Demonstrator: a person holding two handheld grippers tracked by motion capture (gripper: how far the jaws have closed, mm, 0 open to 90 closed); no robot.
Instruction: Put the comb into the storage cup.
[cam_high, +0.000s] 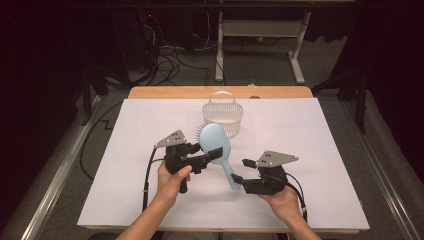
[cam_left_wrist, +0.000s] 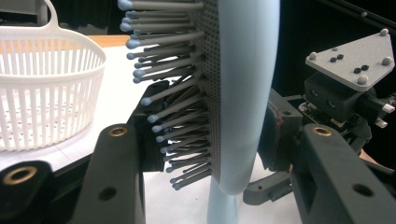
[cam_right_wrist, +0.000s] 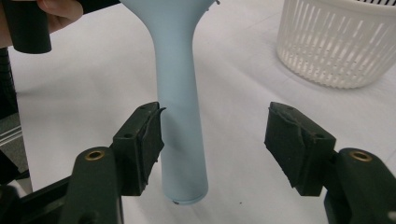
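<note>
- The left gripper (cam_high: 212, 154) pinches the head of the brush (cam_high: 218, 150) across its thickness: in the left gripper view one jaw sits among the bristles (cam_left_wrist: 173, 102) and the other presses the smooth back.
- The brush is held clear of the white counter (cam_high: 310, 125), head up and away from the person, handle (cam_right_wrist: 180, 140) slanting down toward the right gripper (cam_high: 241, 171).
- The right gripper's jaws stand spread. In its own view the handle runs lengthwise between them, close against one pad (cam_right_wrist: 148, 144), possibly touching it, and well apart from the other.
- The long axis of the brush points from the left jaws down to the right jaws, so the handle end lies nearest the right hand (cam_high: 282, 199), while the left hand (cam_high: 171, 181) carries the weight.
- The basket (cam_high: 223, 114) stands just beyond the brush head, nearer the left gripper; a move toward it would likely be the left's.
</note>
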